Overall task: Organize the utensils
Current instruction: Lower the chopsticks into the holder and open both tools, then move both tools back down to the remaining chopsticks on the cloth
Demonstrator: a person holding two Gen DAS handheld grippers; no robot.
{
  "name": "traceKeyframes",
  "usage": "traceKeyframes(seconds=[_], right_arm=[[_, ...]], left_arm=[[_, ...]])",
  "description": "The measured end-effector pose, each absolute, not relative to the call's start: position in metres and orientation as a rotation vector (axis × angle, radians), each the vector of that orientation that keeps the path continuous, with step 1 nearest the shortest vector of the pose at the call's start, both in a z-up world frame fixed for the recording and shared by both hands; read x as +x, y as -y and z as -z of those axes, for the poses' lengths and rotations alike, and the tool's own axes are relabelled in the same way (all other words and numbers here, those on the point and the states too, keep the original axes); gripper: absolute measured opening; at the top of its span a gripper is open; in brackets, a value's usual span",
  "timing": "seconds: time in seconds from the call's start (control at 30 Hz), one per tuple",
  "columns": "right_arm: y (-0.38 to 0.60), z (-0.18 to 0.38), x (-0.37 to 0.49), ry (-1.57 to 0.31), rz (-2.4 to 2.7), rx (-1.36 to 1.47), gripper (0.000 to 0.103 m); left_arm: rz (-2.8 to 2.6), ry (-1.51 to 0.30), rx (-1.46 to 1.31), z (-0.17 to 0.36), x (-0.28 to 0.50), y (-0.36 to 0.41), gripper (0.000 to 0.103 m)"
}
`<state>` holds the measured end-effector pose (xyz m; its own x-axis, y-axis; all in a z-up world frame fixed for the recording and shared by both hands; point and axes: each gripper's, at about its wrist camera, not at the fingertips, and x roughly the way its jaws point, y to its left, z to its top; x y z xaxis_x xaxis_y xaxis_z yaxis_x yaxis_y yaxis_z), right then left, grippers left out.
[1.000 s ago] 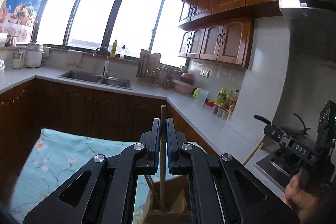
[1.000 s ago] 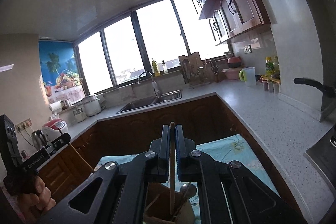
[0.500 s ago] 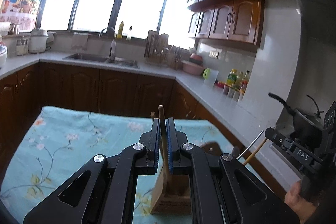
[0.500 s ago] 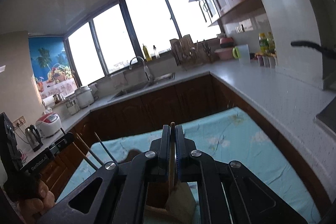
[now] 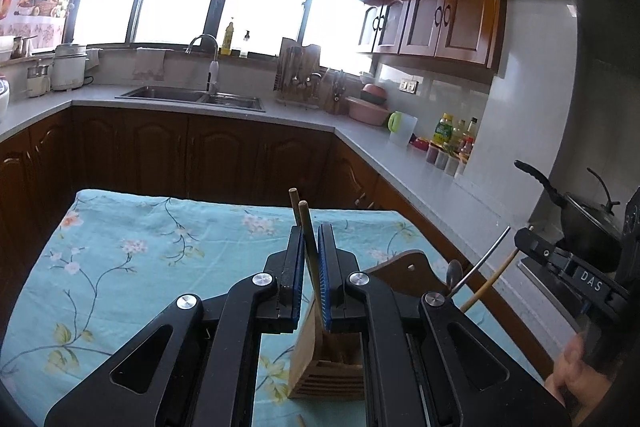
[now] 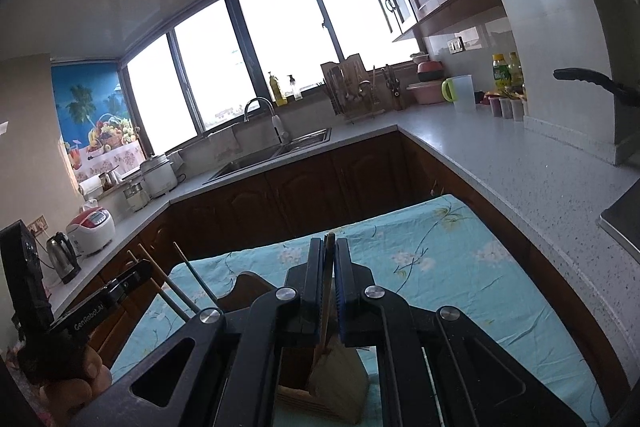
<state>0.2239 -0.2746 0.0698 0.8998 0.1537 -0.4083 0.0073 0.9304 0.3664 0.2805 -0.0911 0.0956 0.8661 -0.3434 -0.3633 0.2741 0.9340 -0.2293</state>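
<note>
A wooden utensil holder (image 5: 326,367) stands on the floral blue cloth (image 5: 132,259), right below both grippers; it also shows in the right wrist view (image 6: 340,391). My left gripper (image 5: 308,259) has its jaws slightly apart around a pair of wooden chopsticks (image 5: 306,227) whose lower ends reach into the holder. My right gripper (image 6: 328,267) is shut on a wooden chopstick (image 6: 329,255) that stands over the holder. A metal spoon (image 5: 454,273) and other sticks lean in the holder.
The cloth-covered table (image 6: 460,255) sits inside a U-shaped kitchen counter (image 5: 420,175). A sink (image 5: 192,95) lies at the back. A wok (image 5: 592,223) sits on the stove at the right. Bottles (image 5: 452,135) stand by the wall.
Both grippers tilted down toward the table, bringing the holder and cloth into view. The left jaws have parted a little around the chopsticks, which now lean loosely.
</note>
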Motion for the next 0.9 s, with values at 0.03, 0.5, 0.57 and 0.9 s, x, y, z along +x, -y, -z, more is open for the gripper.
traceKeyframes(seconds=[0.03,0.5,0.57,0.9], right_arm=[[0.275,-0.069,0.224,-0.448,-0.079,0.374,0.010],[0.284,-0.093,0.170,-0.345,-0.096,0.452,0.099],[0.282,-0.095,0.159,-0.342,-0.095,0.444,0.101],[0.271,-0.065,0.111,-0.441,-0.103,0.434,0.101]], left_arm=[[0.326,-0.418,-0.174,-0.096,0.281,0.091,0.006],[0.281,-0.371,-0.242,-0.113,0.220,0.046,0.083],[0.258,-0.374,-0.260,-0.109,0.208,0.035,0.086],[0.175,-0.488,-0.311,-0.068,0.162,-0.007,0.087]])
